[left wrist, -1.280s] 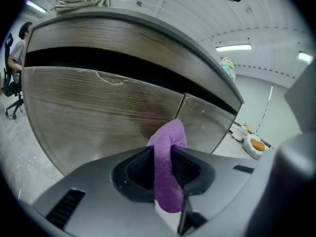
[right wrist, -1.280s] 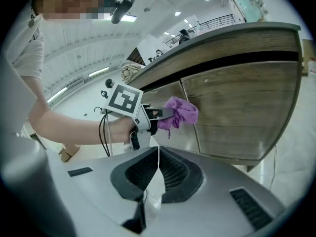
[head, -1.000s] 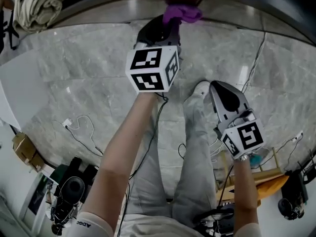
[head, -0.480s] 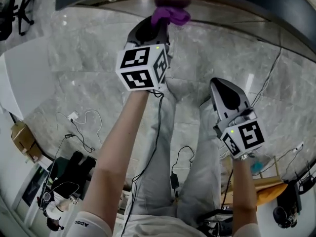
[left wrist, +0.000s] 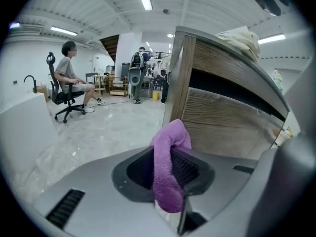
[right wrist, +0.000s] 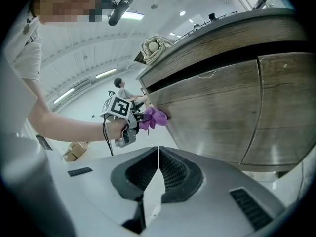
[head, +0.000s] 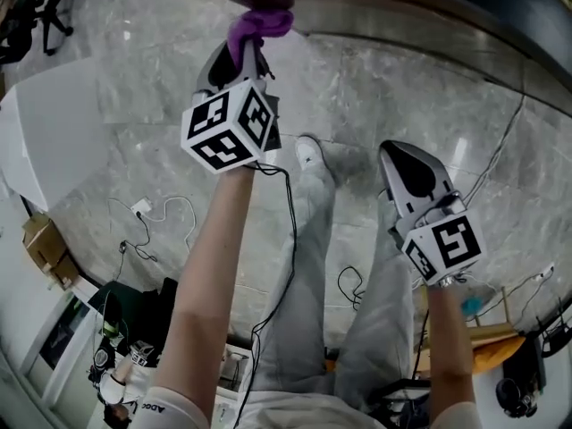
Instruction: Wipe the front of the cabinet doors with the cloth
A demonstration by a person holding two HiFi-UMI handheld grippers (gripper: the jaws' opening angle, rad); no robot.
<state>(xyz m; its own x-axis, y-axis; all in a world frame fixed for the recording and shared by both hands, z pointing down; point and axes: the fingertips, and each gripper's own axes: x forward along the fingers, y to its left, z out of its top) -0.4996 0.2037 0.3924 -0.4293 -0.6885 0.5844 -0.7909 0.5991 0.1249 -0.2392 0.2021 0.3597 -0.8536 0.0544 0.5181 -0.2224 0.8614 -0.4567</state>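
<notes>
at the edge of the wood-grain cabinet door (right wrist: 222,117), the left gripper (head: 243,54) clamps a fuzzy purple cloth (head: 261,21). the right gripper (head: 404,175) hangs well apart, its jaws closed on nothing.

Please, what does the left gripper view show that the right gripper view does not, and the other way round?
Only the left gripper view: a seated person far off, and the purple cloth close up, clamped between that gripper's jaws. Only the right gripper view: the whole left gripper with its marker cube, the right gripper shut on nothing, and the seam between two cabinet doors. Both: the cloth, the wooden cabinet and the beige bundle on top of it.
</notes>
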